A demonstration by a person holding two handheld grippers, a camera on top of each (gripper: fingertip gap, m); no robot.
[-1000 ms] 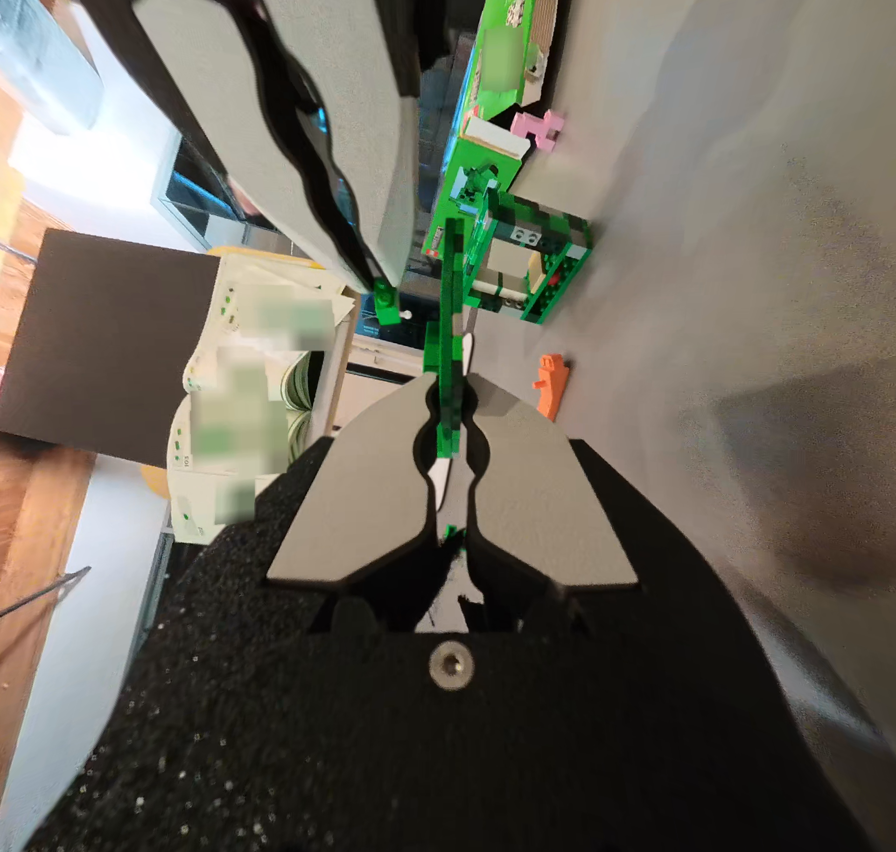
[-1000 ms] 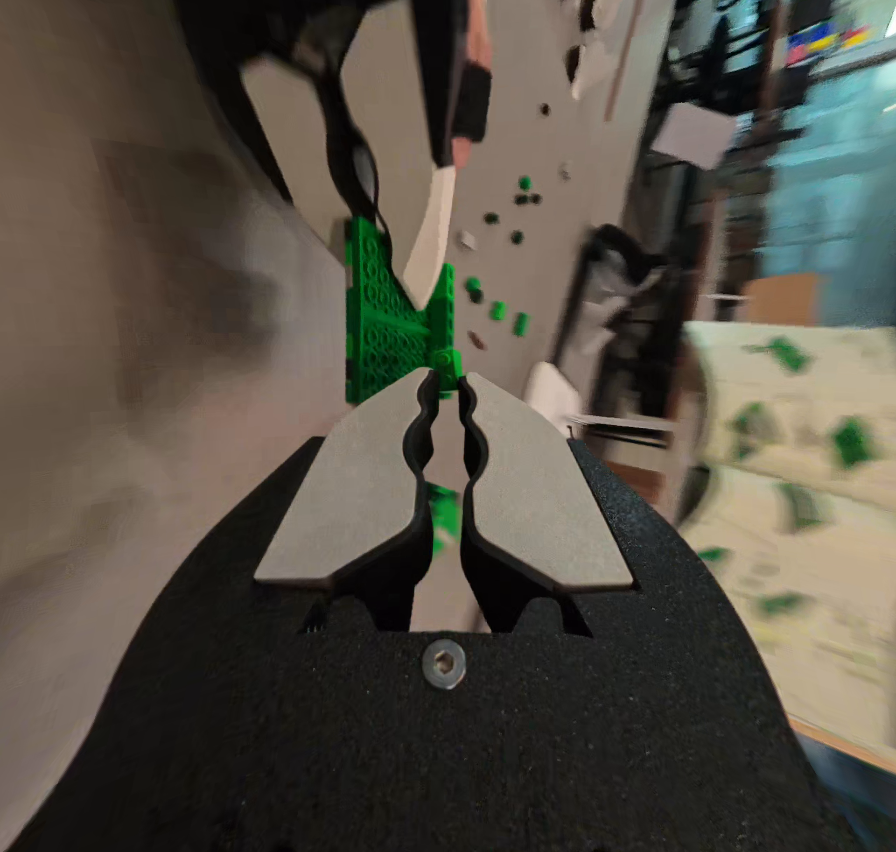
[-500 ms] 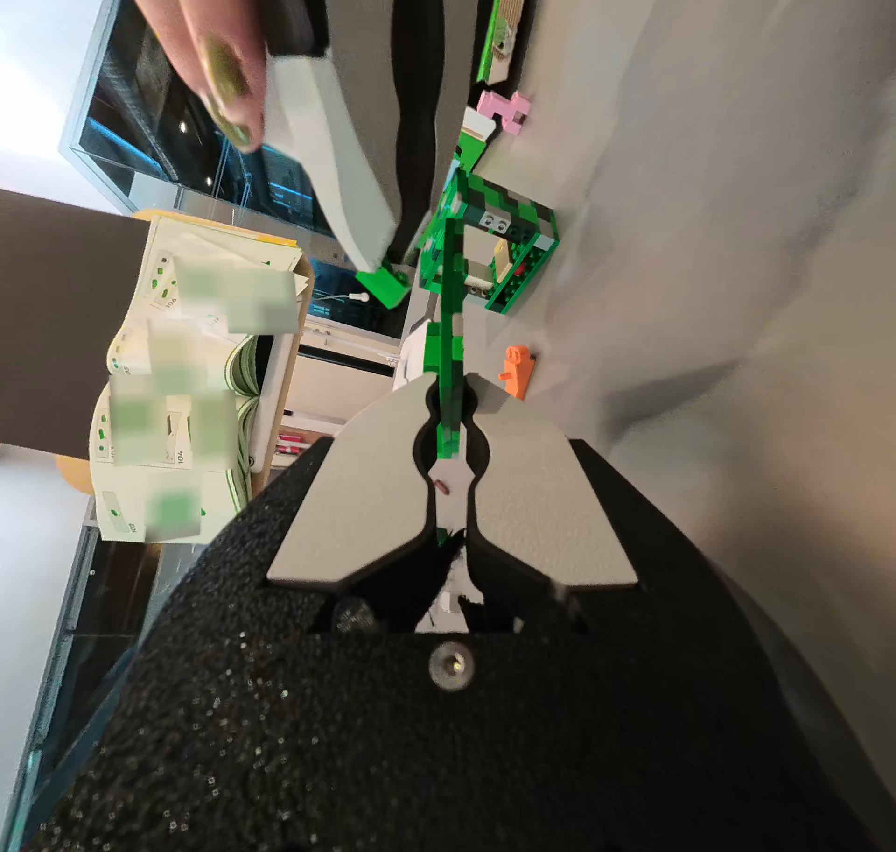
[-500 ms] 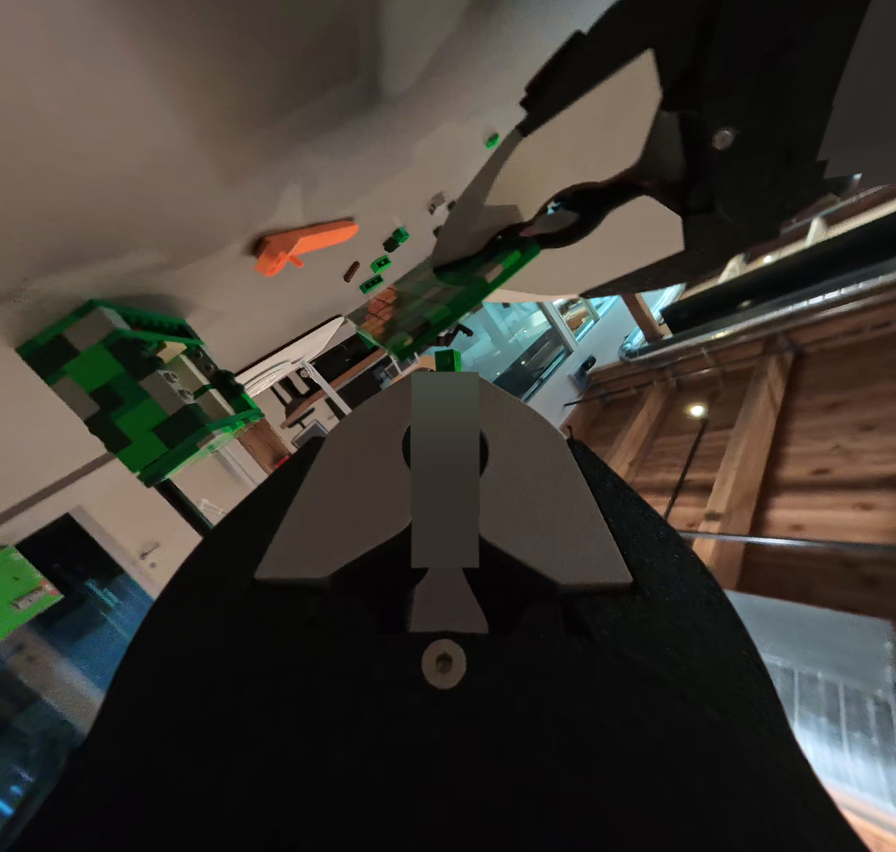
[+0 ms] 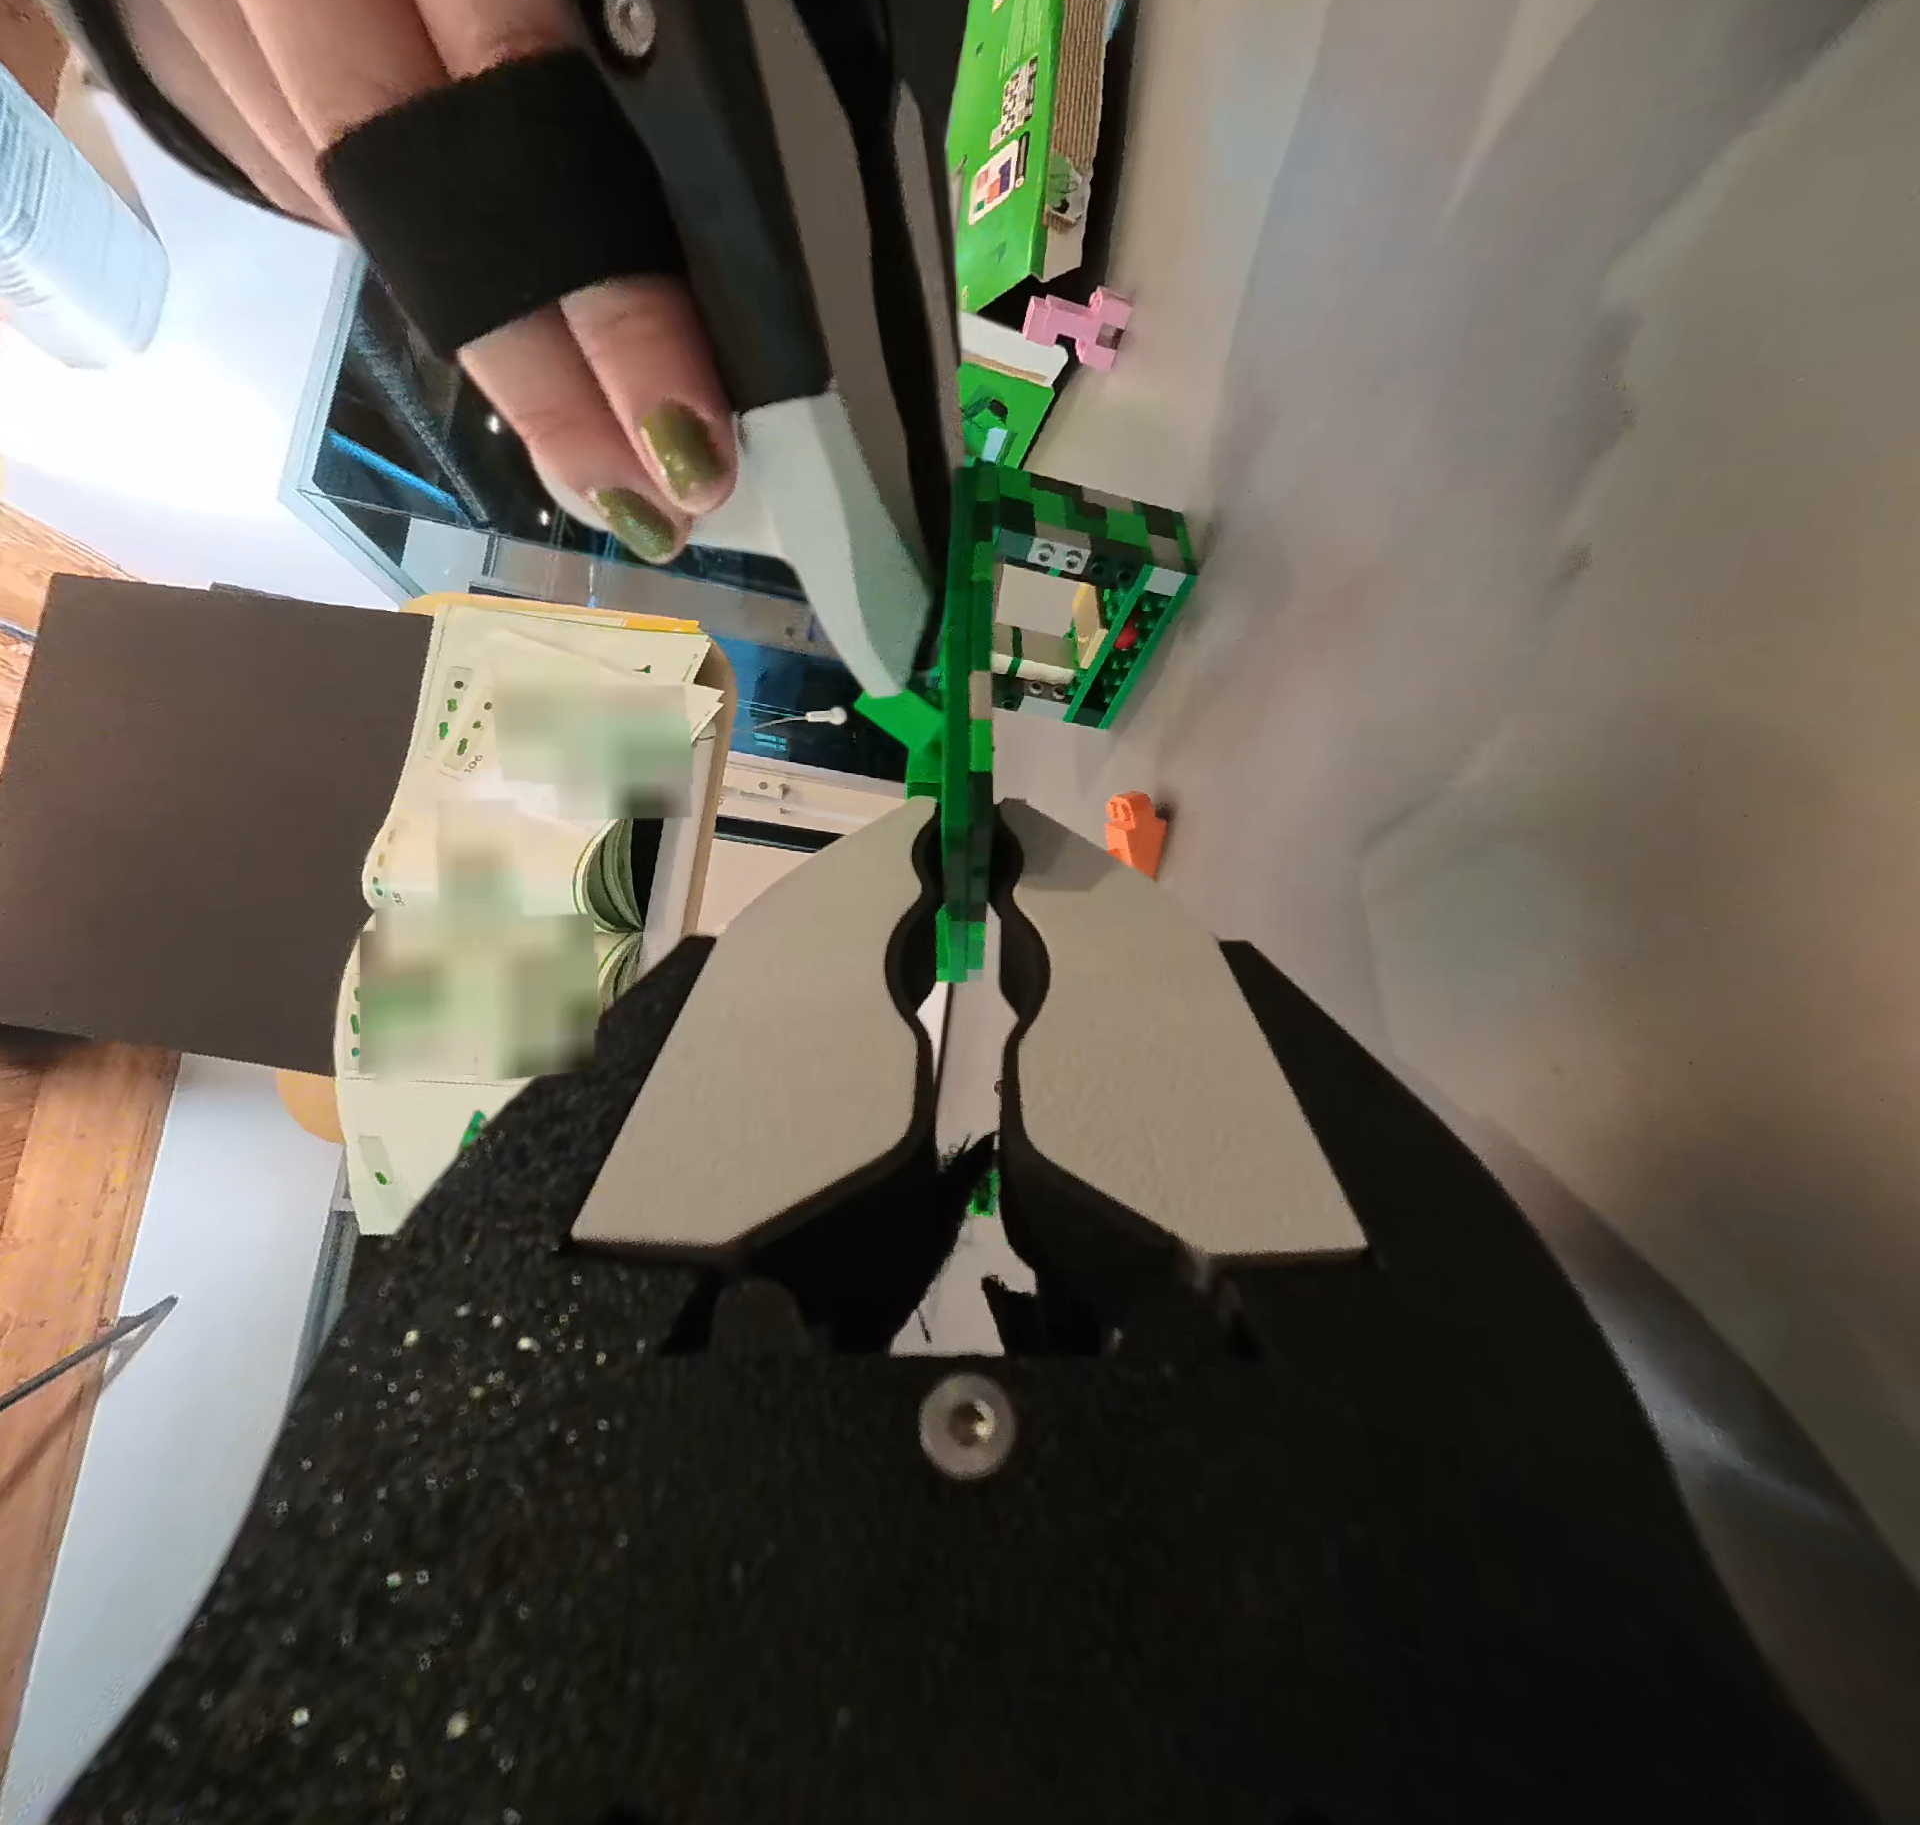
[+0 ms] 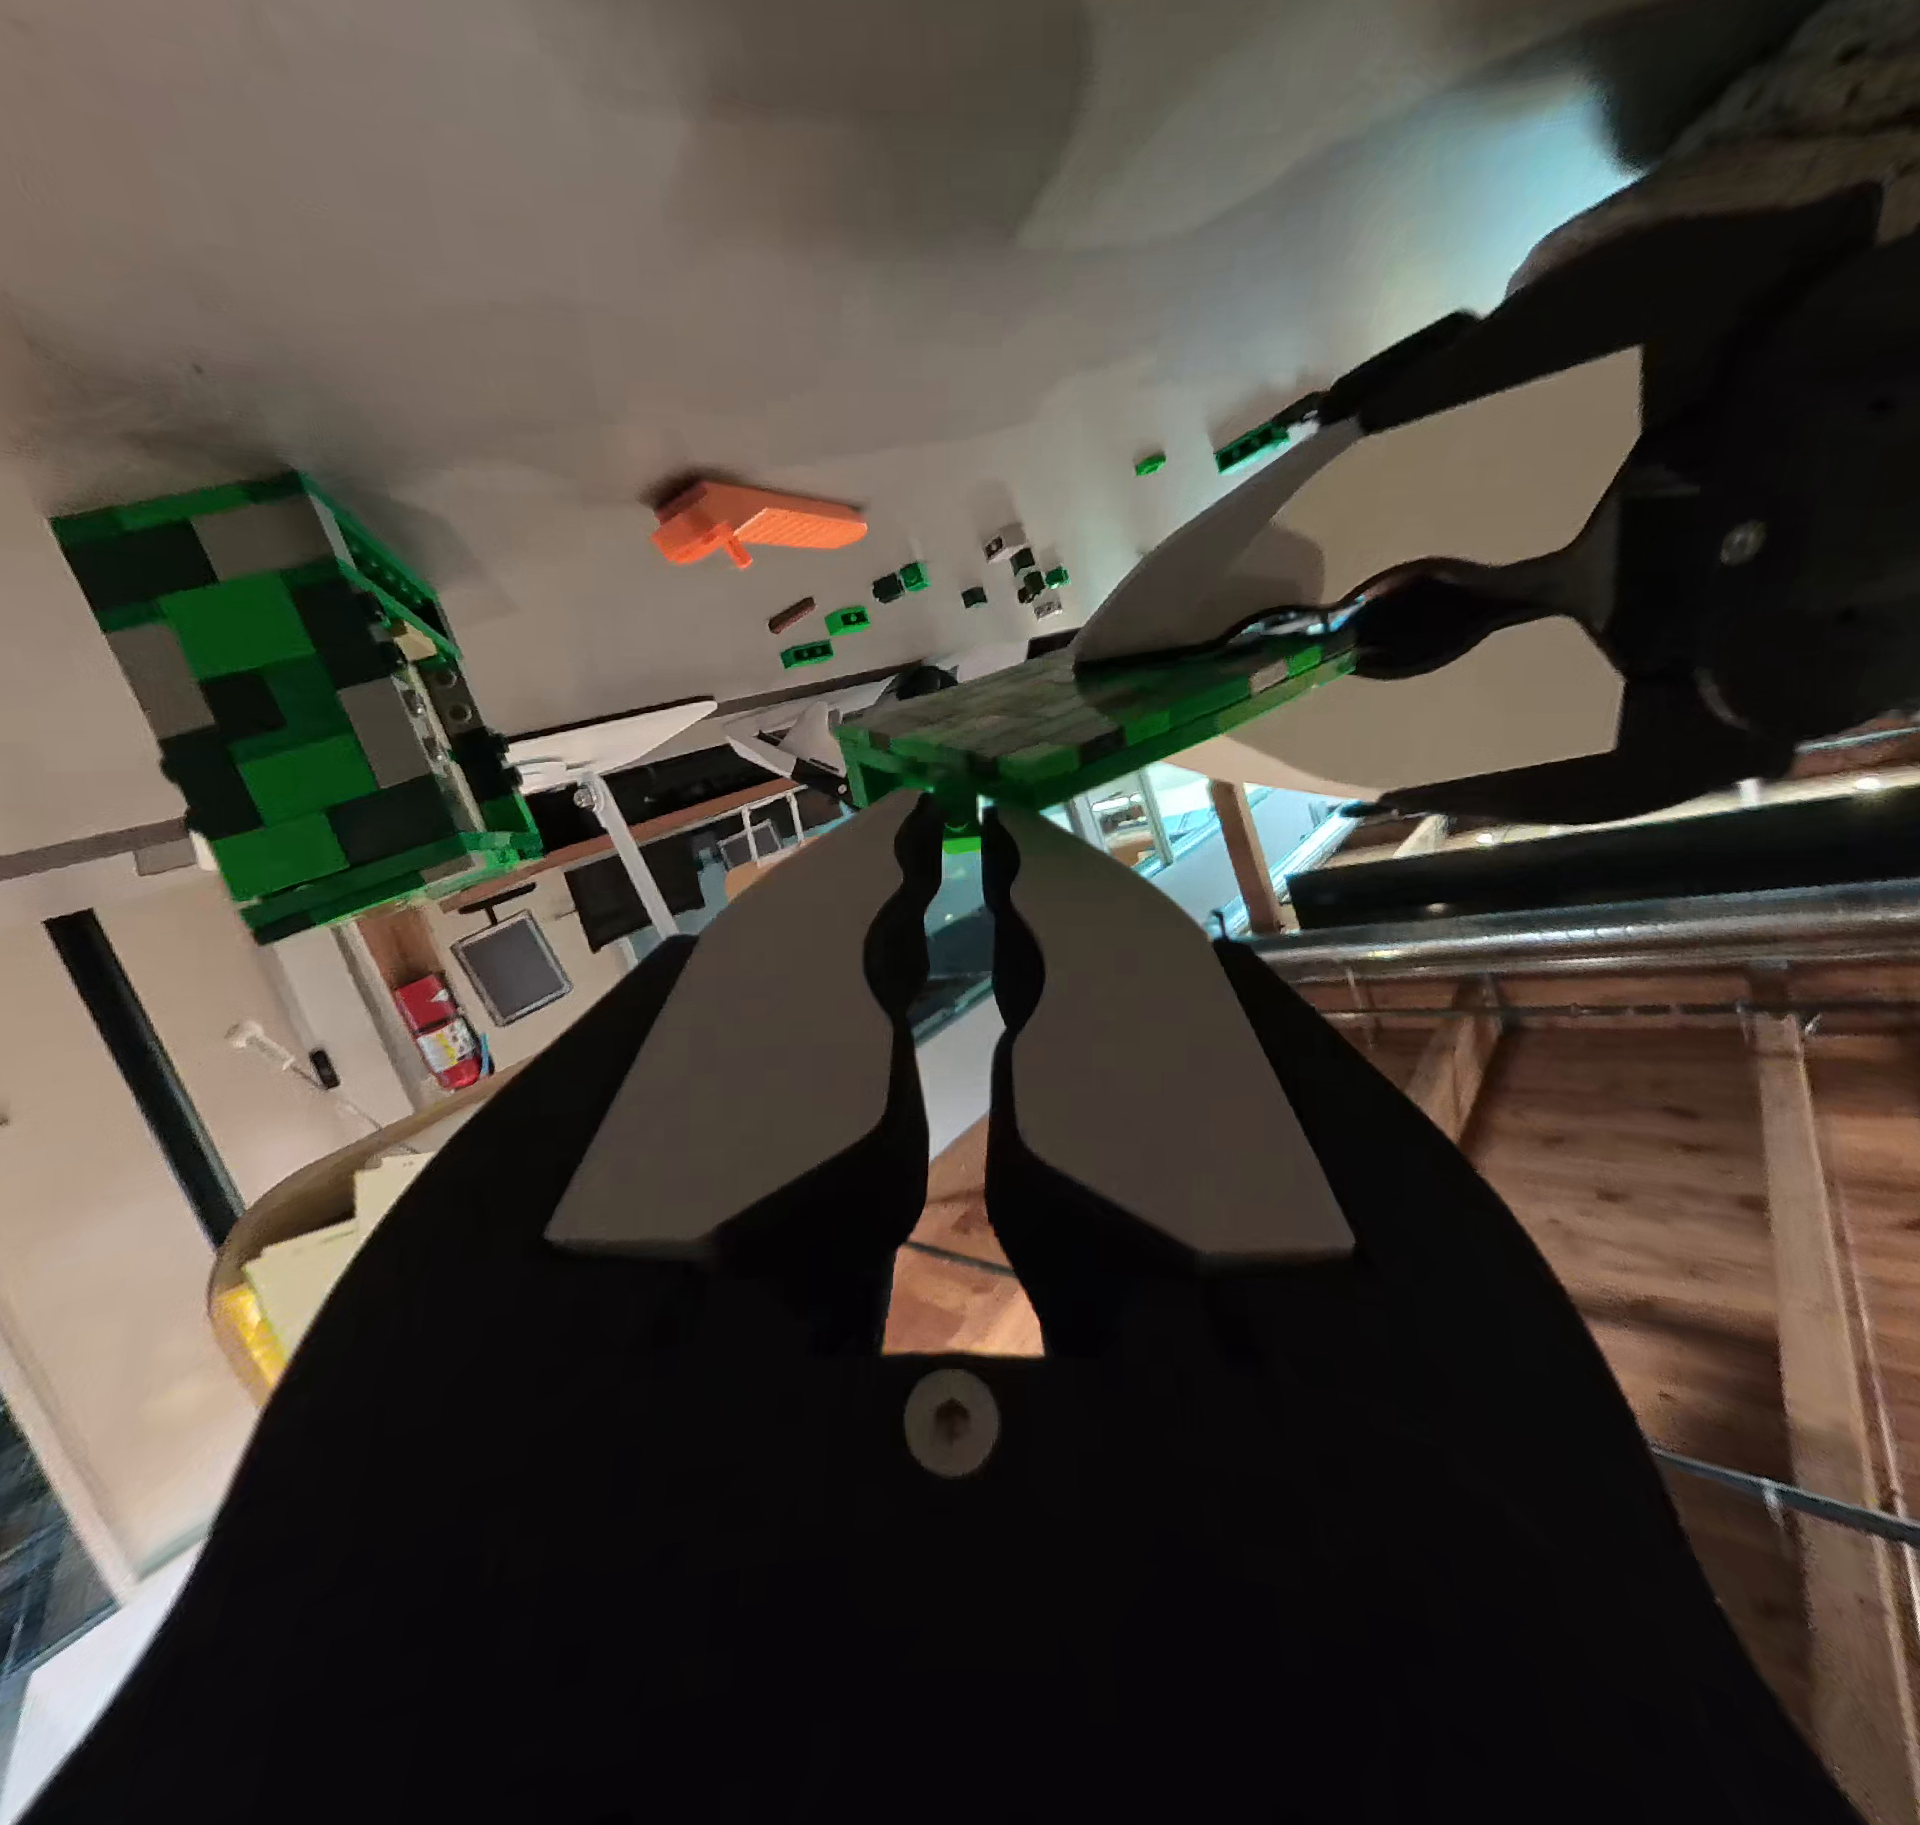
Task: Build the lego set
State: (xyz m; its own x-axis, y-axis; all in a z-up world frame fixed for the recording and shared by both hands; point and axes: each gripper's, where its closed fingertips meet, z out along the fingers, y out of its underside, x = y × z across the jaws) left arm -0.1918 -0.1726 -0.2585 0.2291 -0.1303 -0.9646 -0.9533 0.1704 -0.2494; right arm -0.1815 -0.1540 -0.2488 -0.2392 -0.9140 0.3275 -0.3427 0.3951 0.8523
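Note:
My left gripper (image 5: 966, 819) is shut on a flat green and grey lego plate (image 5: 968, 736), seen edge-on and held above the grey table. My right gripper (image 5: 914, 658) comes in from the upper left, held by a hand, and is shut on a small green brick (image 5: 902, 715) that touches the plate's side. In the right wrist view, my right gripper (image 6: 951, 817) pinches the small brick (image 6: 961, 833) right at the near edge of the plate (image 6: 1039, 726). The left gripper's fingers (image 6: 1455, 487) clamp the plate's far end.
A green and grey block build (image 5: 1091, 612) stands on the table (image 5: 1558, 632), also in the right wrist view (image 6: 281, 695). An orange piece (image 5: 1138, 830), a pink figure (image 5: 1081, 326), a green box (image 5: 1018, 113) and an open instruction booklet (image 5: 540, 840) are around. Small loose bricks (image 6: 894, 586) lie scattered.
My right gripper has swung round and brought the small green brick up against the plate; before, it hung apart from it. My left gripper keeps its hold on the plate.

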